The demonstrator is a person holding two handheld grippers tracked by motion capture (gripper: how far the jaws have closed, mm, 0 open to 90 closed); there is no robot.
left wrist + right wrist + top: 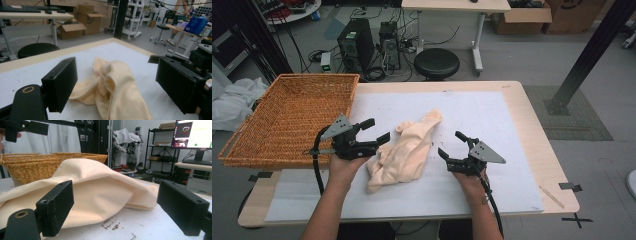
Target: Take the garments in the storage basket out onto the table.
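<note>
Cloth [404, 150], pale cream and crumpled, lies in a loose heap near the middle of the surface [512, 165], on the white mat that covers most of it. One narrow end of the cloth reaches toward the far edge of the surface; the wider, bunched end points toward the near edge.

On the cloth's left side, the left hand-held gripper [374, 131] is held just above the fabric, its jaws spread wide with nothing between them. In the left gripper view the two black jaws stand far apart and the cloth lies beyond them on the mat, not touched by either pad.

On the cloth's right side, the right hand-held gripper [451, 144] sits low over the mat, pointing at the fabric. Its jaws are also wide apart and empty; in the right gripper view the cloth [100, 190] rises as a soft mound just past the jaw tips, with bare mat under the gap between them. Whether the left-hand jaw in that view brushes the fabric's edge cannot be told.

A woven wicker basket [287, 117] rests at the far left corner of the surface, hanging partly over the left edge, well apart from the cloth. Small dark crumbs speckle the mat near the right hand-held gripper.
</note>
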